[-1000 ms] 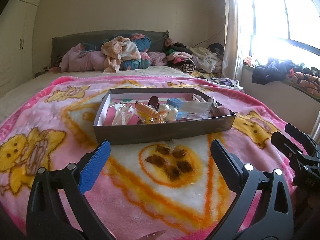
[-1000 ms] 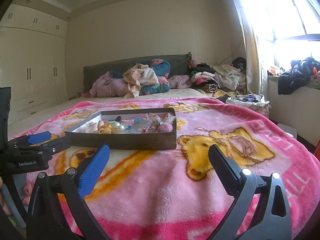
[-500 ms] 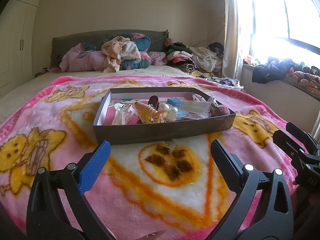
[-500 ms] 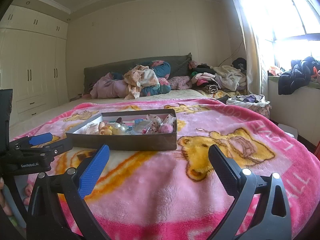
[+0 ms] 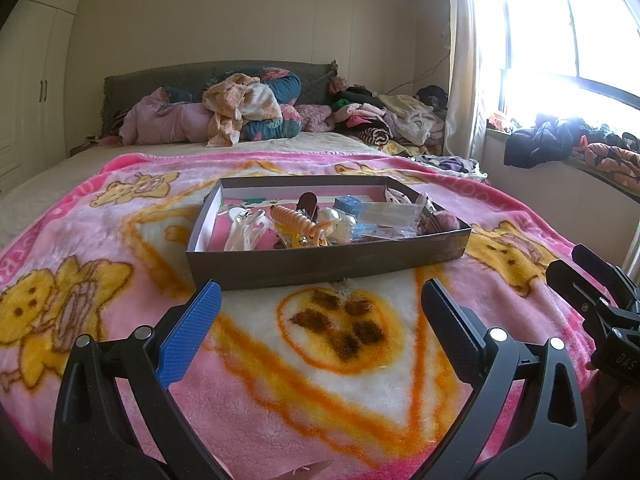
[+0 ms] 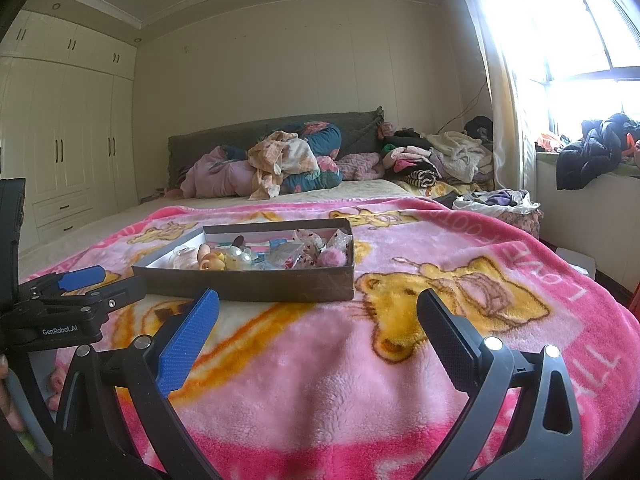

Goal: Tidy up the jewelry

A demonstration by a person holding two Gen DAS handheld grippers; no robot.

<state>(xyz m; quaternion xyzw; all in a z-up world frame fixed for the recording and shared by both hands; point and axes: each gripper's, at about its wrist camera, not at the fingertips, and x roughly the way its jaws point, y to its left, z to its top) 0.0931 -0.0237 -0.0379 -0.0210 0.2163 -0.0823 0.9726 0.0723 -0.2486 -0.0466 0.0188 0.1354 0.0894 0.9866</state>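
Observation:
A shallow dark box (image 5: 320, 266) lies on the pink blanket, holding a jumble of hair clips and jewelry: an orange spiral clip (image 5: 294, 220), white clips (image 5: 244, 232), a clear packet (image 5: 390, 214), a pink pompom (image 6: 332, 258). The box also shows in the right wrist view (image 6: 248, 286). My left gripper (image 5: 320, 300) is open and empty, just short of the box's near wall. My right gripper (image 6: 318, 308) is open and empty, near the box's right front corner. Each gripper shows at the edge of the other's view.
The pink cartoon blanket (image 5: 360, 360) covers the bed. Piled clothes and bedding (image 5: 240, 116) lie at the headboard. More clothes (image 5: 560, 144) sit on the window ledge at right. White wardrobes (image 6: 68, 152) stand at left.
Both grippers have barely moved. The right wrist view has risen slightly; the box sits a little lower in the frame.

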